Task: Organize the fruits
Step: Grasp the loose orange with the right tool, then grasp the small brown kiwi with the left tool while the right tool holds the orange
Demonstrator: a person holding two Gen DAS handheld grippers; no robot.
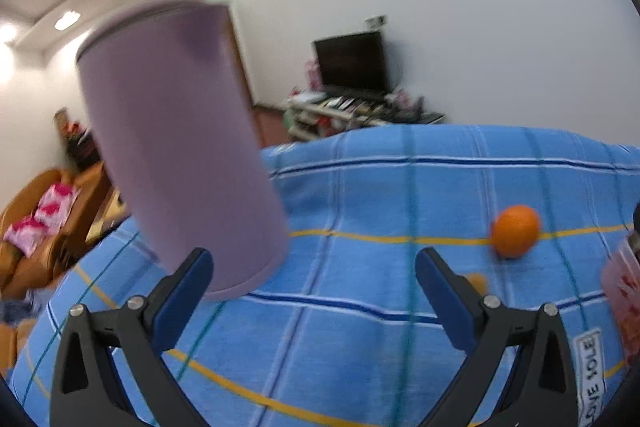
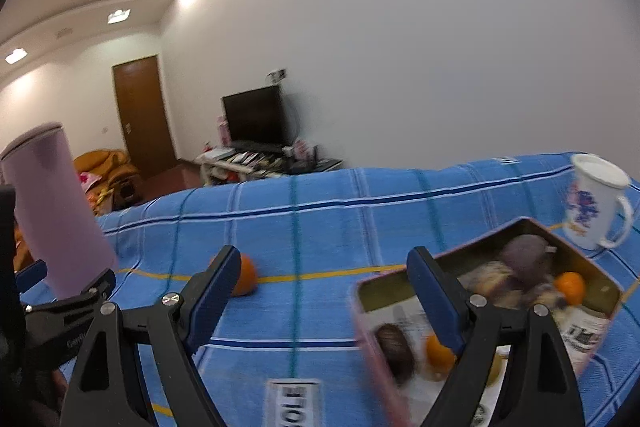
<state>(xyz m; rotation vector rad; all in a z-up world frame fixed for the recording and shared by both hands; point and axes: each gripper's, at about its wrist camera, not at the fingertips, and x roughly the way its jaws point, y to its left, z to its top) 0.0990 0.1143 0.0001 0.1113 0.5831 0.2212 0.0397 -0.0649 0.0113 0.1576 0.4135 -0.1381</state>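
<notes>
An orange (image 1: 515, 231) lies loose on the blue checked cloth (image 1: 360, 211); in the right wrist view the orange (image 2: 245, 279) is partly hidden behind my right gripper's left finger. A pink tin box (image 2: 484, 311) holds two oranges, dark purple fruits and other blurred items. My left gripper (image 1: 314, 269) is open and empty, beside a tall purple tumbler (image 1: 176, 143) that stands near its left finger. My right gripper (image 2: 324, 269) is open and empty, above the cloth between the loose orange and the tin. The left gripper's body shows at the right wrist view's left edge.
A white mug with a blue flower print (image 2: 596, 203) stands behind the tin at the right. The tumbler also shows in the right wrist view (image 2: 56, 211). Beyond the table are a television (image 2: 254, 115), a brown door and an orange sofa.
</notes>
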